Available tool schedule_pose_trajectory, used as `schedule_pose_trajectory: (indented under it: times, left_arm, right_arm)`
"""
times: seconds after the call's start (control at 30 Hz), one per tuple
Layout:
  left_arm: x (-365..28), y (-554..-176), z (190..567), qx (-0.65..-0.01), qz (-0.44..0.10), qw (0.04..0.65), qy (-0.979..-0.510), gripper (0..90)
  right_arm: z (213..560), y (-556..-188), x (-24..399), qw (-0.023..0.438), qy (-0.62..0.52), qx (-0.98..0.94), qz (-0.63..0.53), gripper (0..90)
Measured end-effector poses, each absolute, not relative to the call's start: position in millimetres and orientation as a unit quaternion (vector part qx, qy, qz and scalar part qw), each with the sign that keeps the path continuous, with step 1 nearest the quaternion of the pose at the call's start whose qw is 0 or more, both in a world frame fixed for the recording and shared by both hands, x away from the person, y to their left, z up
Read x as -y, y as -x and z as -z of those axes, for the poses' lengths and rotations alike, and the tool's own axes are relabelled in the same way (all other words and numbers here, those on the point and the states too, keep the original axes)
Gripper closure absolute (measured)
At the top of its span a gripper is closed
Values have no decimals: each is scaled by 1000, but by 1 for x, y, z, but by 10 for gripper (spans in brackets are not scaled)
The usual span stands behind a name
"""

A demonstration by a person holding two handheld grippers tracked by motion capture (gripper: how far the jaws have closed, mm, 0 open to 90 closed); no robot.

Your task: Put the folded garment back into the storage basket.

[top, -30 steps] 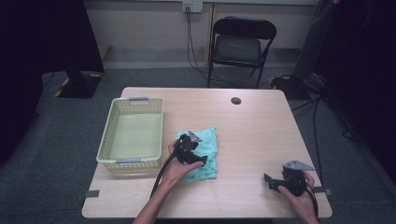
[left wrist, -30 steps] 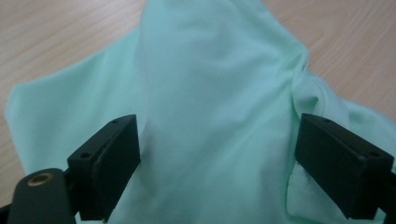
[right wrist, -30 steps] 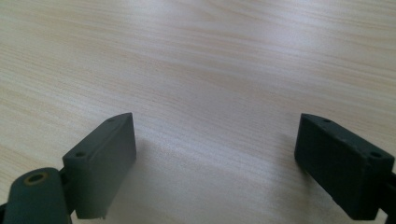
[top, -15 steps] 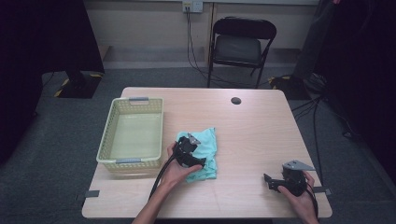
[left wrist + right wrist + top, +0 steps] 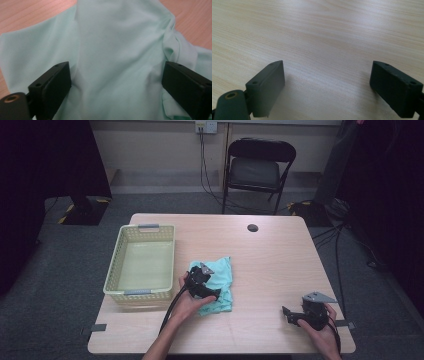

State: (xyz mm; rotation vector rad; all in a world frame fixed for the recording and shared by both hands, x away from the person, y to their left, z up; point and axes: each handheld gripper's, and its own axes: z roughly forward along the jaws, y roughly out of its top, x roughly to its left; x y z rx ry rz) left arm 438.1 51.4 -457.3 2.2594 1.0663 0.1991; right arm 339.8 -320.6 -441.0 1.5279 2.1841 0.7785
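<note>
At the near right edge of the tabletop point(image 5: 280, 265), the right tongs point(image 5: 289, 316) rest wide open over bare wood, holding nothing, just as a second ago. Farther in and left, the left tongs point(image 5: 212, 295) have just been opening over the crumpled mint cloth point(image 5: 222, 272), which lies loose between the spread jaws. The cloth sits where it did, just right of the yellow basket point(image 5: 142, 295).

Soft matt mint cloth point(image 5: 117, 50) lies on a smooth, pale wood-grain table point(image 5: 324, 30).
</note>
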Motion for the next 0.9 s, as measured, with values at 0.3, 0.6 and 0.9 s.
schedule_pose_trajectory:
  times: [0.3,0.6,0.9]
  left_arm:
    - [-51,-434,452,-383,-63,327,-862,341]
    - [-53,-434,453,-397,-72,336,-851,481]
    - [-50,-433,452,-414,-77,329,-845,514]
  right_arm:
    - [441,-340,321,181,-541,-774,-276,119]
    - [441,-340,321,181,-541,-774,-276,119]
    - [441,-340,321,181,-540,-774,-276,119]
